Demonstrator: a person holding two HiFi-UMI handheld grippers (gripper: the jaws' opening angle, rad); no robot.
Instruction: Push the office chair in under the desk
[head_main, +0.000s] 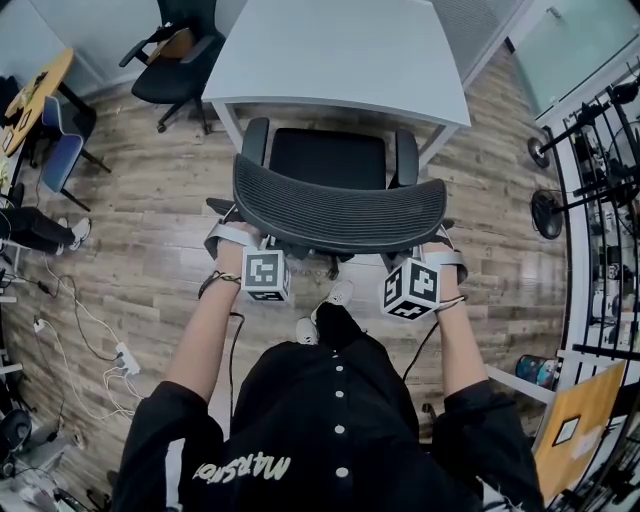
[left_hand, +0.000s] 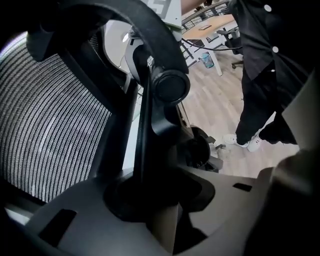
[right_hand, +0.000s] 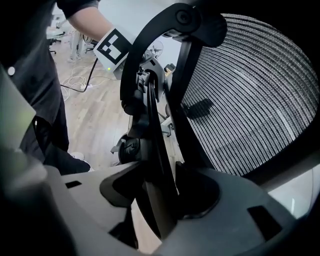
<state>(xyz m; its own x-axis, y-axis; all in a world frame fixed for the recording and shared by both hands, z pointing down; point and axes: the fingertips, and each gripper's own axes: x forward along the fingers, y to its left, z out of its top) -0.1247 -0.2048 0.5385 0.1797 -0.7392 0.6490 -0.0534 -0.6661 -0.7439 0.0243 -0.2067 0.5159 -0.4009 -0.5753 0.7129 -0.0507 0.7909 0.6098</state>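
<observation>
The black office chair (head_main: 338, 208) stands in front of the white desk (head_main: 330, 55), its mesh back toward me and its seat (head_main: 328, 158) partly under the desk edge. My left gripper (head_main: 232, 238) is behind the left side of the backrest. In the left gripper view its jaws (left_hand: 150, 200) are shut on a black bar of the chair's back frame (left_hand: 148, 120). My right gripper (head_main: 440, 252) sits at the right side of the backrest, and its jaws (right_hand: 160, 200) are shut on the matching frame bar (right_hand: 154, 125). In the head view the backrest hides both sets of fingertips.
A second black chair (head_main: 175, 55) stands at the desk's far left corner. A wooden table (head_main: 30, 95) and a blue chair (head_main: 60, 150) are at the left, with a power strip and cables (head_main: 122, 357) on the floor. Fans and metal racks (head_main: 590, 190) line the right.
</observation>
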